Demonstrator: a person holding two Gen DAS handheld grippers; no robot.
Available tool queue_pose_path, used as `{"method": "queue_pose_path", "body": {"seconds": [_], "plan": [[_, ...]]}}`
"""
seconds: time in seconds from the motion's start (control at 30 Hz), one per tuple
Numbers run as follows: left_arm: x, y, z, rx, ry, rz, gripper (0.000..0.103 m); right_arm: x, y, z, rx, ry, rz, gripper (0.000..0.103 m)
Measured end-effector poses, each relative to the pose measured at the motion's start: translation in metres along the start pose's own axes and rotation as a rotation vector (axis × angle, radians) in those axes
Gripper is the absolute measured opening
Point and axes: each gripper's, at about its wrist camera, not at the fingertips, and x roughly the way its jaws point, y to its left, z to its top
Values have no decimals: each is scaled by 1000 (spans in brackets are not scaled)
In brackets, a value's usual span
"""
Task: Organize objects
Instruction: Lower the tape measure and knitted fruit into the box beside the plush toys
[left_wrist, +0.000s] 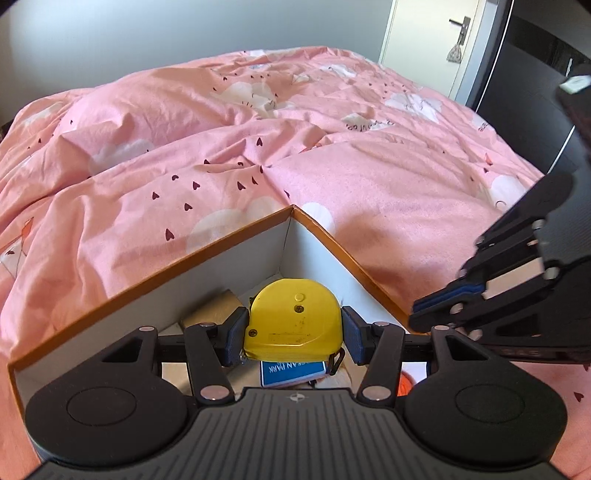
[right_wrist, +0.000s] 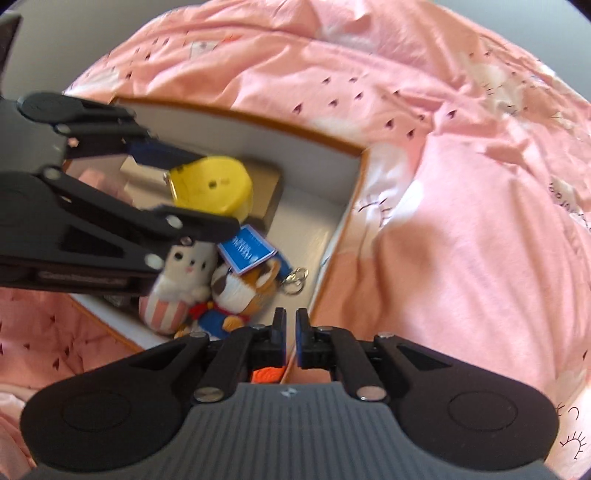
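No legible text on blue tag (left_wrist: 293, 373)

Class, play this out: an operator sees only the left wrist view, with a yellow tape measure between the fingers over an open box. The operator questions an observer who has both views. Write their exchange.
Operator: What lies in the box under my tape measure?
Observer: A white cat plush in a striped cup lies beside a brown-and-white plush, below the yellow tape measure.
Operator: I see part of a blue card. What is it?
Observer: The blue tag rests on the brown-and-white plush, which has a metal key ring.
Operator: Is the right gripper carrying anything?
Observer: No. The right gripper has nothing between its nearly closed fingers, over the box edge.
Operator: And mine?
Observer: The left gripper holds the tape measure above the box's contents.
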Motion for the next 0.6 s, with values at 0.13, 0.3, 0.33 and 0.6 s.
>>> {"method": "queue_pose_path", "body": {"seconds": [0.13, 0.3, 0.33, 0.6], "plan": [[24, -1, 11, 4, 21, 19, 61, -3, -11, 5, 51, -35, -5, 6], [54, -6, 16, 24, 61, 13, 61, 7, -24, 11, 111, -31, 13, 6], [59, -7, 16, 43, 67, 9, 61, 10, -26, 10, 120, -32, 11, 7], [92, -19, 14, 264, 125, 32, 62, 18, -34, 7, 150, -43, 30, 7]]}}
